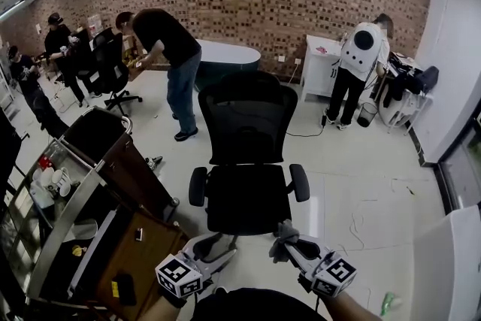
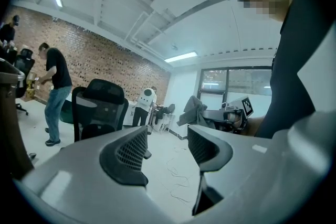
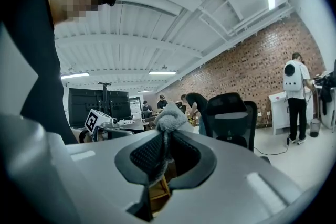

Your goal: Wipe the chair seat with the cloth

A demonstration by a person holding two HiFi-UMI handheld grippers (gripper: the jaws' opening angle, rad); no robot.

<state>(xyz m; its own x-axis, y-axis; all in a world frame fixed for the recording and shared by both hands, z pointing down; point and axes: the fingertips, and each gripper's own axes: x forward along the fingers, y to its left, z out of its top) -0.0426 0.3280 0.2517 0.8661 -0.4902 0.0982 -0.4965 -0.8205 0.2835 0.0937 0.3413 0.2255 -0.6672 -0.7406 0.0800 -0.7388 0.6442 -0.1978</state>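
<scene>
One cloth [image 3: 169, 119] pinched in right gripper [image 3: 164, 152] fingers; left gripper [image 2: 167, 147] fingers apart, empty.

Chair: black office chair, mesh back, two armrests, upright on the floor. Chair seat [image 1: 248, 198]: black, padded, level, nothing on it.

Cloth [image 3: 169, 119]: grey, bunched, pinched between the jaws of the right gripper [image 3: 165, 147], in the air near the seat's front edge, apart from it.
</scene>
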